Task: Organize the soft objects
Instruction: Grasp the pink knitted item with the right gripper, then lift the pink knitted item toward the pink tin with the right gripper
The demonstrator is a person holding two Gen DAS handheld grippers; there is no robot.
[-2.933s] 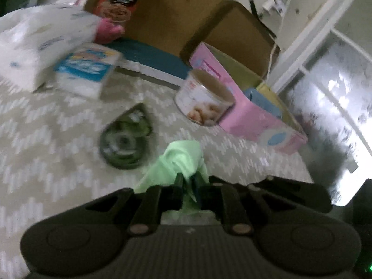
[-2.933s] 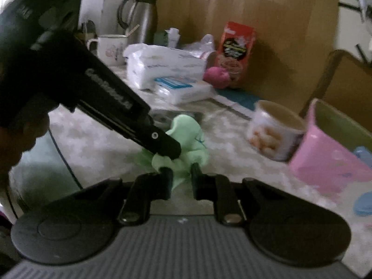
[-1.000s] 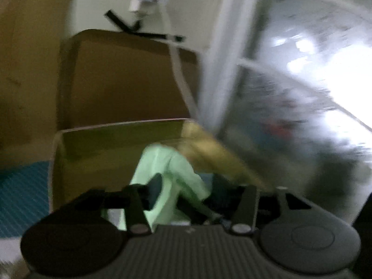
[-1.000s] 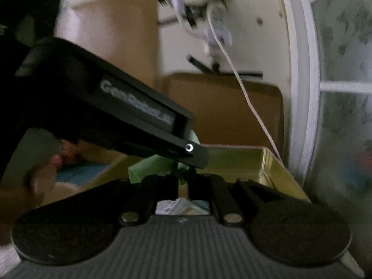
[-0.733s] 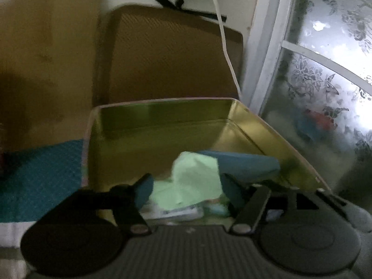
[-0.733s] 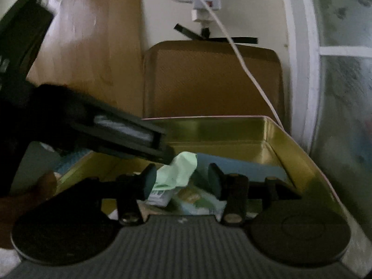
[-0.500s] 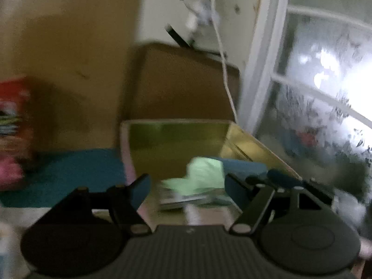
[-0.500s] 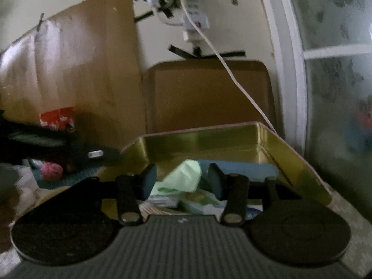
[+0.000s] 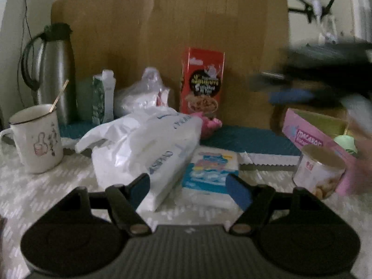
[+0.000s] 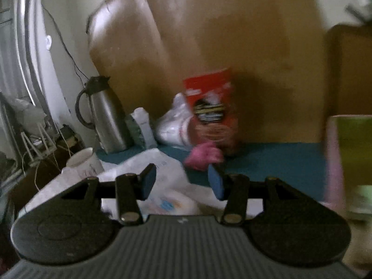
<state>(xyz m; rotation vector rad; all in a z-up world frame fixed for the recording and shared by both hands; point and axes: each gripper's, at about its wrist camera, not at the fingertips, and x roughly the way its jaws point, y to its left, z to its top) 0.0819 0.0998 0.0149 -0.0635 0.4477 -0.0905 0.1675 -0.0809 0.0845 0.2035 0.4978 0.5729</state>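
Nearest: my left tool (image 9: 190,189) and right tool (image 10: 181,181), jaws just spread apart, nothing between them. The green cloth (image 9: 345,142) they carried now lies in the pink tin (image 9: 309,137); that item is done. Beyond, on the tabletop (image 9: 46,186): tissue packs (image 9: 210,169), pink soft toy (image 10: 204,155).

Dim room: wooden board (image 9: 186,23) against pale wall (image 10: 69,11).

Pale green cloth (image 9: 345,142) apparently lies bunched inside the pink tin (image 9: 309,137).
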